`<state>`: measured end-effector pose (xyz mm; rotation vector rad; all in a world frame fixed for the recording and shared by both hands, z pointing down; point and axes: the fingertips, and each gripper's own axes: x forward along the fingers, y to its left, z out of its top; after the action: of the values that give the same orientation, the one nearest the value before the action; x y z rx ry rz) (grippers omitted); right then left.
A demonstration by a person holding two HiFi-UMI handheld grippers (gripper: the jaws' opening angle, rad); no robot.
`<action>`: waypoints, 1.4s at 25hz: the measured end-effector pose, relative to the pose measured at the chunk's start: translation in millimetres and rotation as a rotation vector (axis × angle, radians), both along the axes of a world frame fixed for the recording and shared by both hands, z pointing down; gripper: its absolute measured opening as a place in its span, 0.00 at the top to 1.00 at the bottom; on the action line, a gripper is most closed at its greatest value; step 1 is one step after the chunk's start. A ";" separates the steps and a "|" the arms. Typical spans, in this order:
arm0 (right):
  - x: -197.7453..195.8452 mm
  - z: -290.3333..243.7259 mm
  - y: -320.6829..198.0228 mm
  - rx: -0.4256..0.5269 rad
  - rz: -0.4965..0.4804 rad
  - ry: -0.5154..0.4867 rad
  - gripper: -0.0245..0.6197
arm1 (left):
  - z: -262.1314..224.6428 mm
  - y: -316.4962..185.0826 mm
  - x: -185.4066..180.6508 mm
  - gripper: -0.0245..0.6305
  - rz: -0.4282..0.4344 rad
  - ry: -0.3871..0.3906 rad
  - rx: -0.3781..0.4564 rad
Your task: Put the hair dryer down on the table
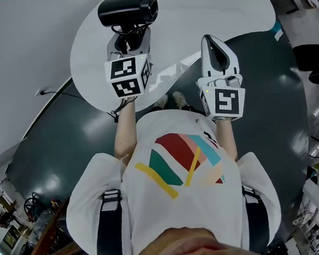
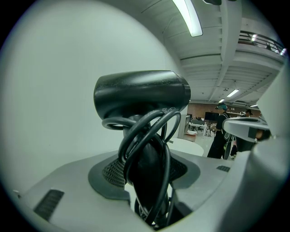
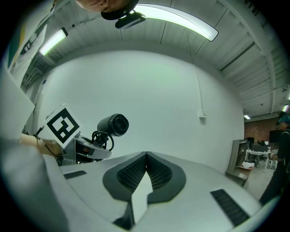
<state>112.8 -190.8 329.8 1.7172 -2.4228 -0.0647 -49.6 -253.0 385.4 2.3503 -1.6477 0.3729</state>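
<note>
A black hair dryer (image 1: 127,10) is held up above the round white table (image 1: 195,17). My left gripper (image 1: 130,43) is shut on its handle, which has the black cord looped round it. In the left gripper view the dryer's barrel (image 2: 140,93) lies crosswise above the jaws, and the handle and cord fill the gap of the left gripper (image 2: 147,170). My right gripper (image 1: 211,40) is raised beside it, shut, with nothing in it. The right gripper view shows the right gripper (image 3: 146,156) with its tips touching, and the hair dryer (image 3: 113,124) off to the left.
Dark floor (image 1: 62,143) surrounds the table. A white wall (image 3: 158,90) with a small box on it stands ahead. Desks, chairs and a standing person (image 2: 222,131) are far off to the right. A cable (image 1: 52,93) runs along the floor at the left.
</note>
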 end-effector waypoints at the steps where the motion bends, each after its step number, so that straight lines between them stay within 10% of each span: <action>1: -0.8 1.1 0.6 -0.001 0.001 0.002 0.95 | 4.6 -0.4 -1.3 0.62 0.000 -0.003 -0.009; 35: 11.9 6.0 32.6 -0.028 0.056 0.066 0.95 | 152.4 16.6 -1.3 0.62 0.013 -0.007 -0.348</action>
<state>124.7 -158.2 335.9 1.7414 -2.3168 -0.0785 -50.9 -236.4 537.8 2.1029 -1.4350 0.6162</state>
